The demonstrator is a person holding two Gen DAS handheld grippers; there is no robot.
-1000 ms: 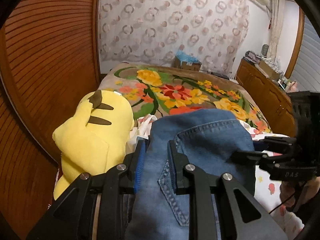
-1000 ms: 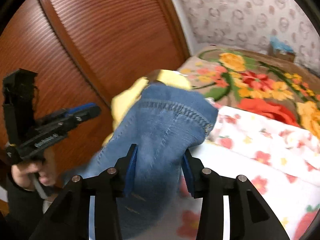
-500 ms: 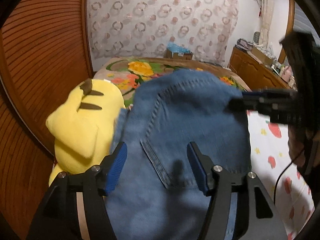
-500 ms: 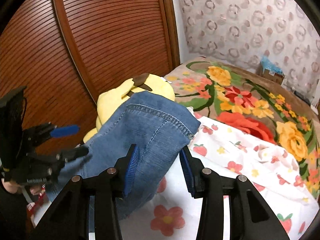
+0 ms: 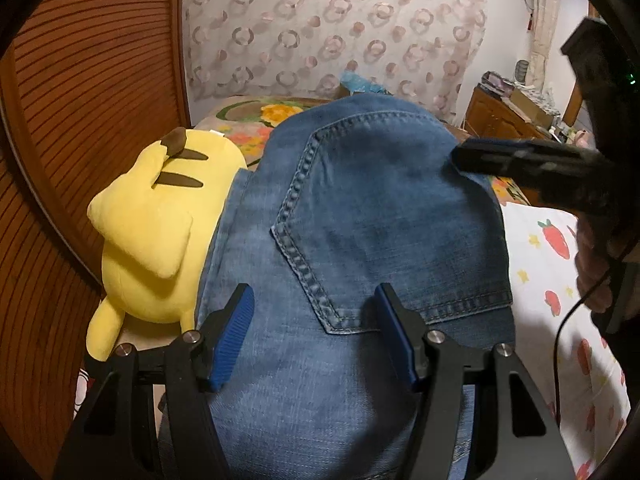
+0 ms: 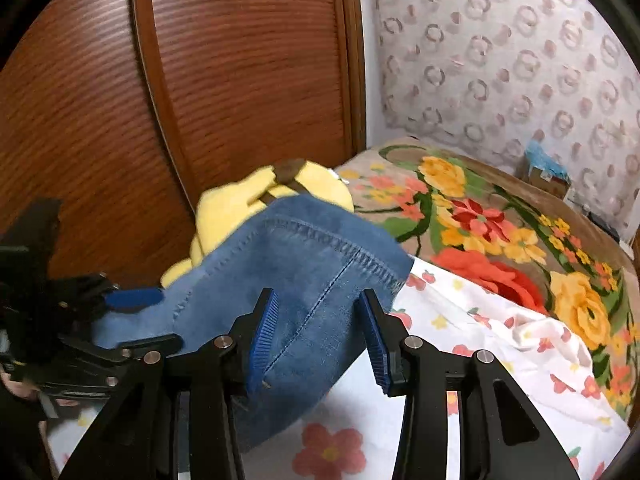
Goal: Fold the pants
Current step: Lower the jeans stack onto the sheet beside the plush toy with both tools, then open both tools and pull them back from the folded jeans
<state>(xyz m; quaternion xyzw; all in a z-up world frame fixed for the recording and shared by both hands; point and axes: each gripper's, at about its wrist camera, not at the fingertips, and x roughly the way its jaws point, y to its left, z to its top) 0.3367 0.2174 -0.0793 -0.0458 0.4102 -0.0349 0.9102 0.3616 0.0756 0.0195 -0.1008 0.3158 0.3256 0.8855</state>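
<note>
**A:** How did your left hand-held gripper (image 5: 314,334) stand?

**B:** Wide, its blue pads either side of the folded blue denim pants (image 5: 372,216) without pressing them. Your right hand-held gripper (image 6: 320,336) was narrower, straddling the hem end; I couldn't tell whether its pads gripped the cloth.

**A:** And where did the pants lie from you?

**B:** Straight ahead under both hand-held grippers, on the bed's white flower-print sheet (image 6: 480,360), long axis running away toward the yellow plush toy (image 5: 160,232), which they touched. I'd judge your left was nearer the pocket, your right nearer the free edge.
</note>
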